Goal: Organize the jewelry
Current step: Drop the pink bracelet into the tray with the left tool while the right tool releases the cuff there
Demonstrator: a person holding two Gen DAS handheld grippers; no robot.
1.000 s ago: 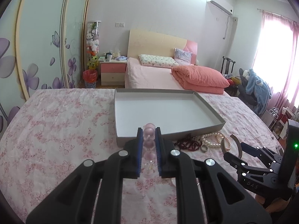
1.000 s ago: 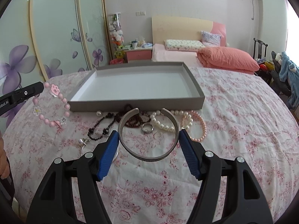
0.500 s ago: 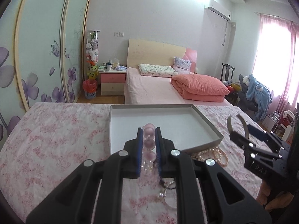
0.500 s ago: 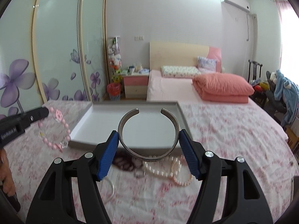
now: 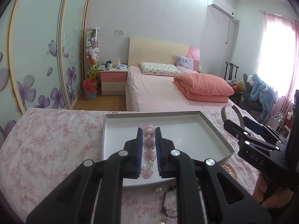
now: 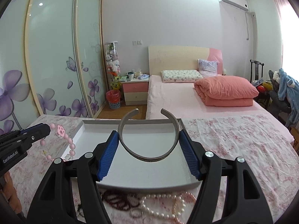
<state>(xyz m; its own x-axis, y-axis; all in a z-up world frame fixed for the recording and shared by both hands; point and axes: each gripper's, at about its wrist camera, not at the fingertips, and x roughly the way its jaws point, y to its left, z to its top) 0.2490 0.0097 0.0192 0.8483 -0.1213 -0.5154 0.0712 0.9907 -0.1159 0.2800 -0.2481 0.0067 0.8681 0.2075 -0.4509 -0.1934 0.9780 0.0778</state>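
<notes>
Left wrist view: we hold the left gripper [image 5: 149, 145] clamped on a pink bead bracelet [image 5: 149, 144], its beads stacked in a line between the blue pads, so the strand hangs free rather than dragging on the cloth. The gripper sits over the near half of the shallow grey tray [image 5: 214, 128], our landmark on the floral-covered counter [image 5: 48, 136]; we judge the bracelet is carried there to be set down inside. To the right of the tray, the right gripper [image 5: 235, 123] comes in with a silver cuff bangle [image 5: 227, 114] raised above the tray's right wall. Just short of the tray's near wall, dark beads [image 5: 168, 196] and a peach-coloured pearl strand [image 5: 229, 169] lie loose on the cloth, not yet sorted.

Right wrist view: the right gripper [image 6: 148, 155] stands wide, its pads pressing the outer sides of the silver cuff bangle [image 6: 149, 145], which we keep flat with its gap turned away from us. Gripped across its width, the bangle sits level, and we reckon it can be lowered straight onto the tray floor. It hangs over the middle of the grey tray [image 6: 149, 186]. At the tray's left wall, the left gripper [image 6: 44, 130] holds the pink bead bracelet [image 6: 61, 141] dangling with its paw charm outward. In front of the tray's near wall lie a dark red bead string [image 6: 119, 199], a white pearl necklace [image 6: 158, 205] and a small ring [image 6: 136, 213], all awaiting their turn.
</notes>
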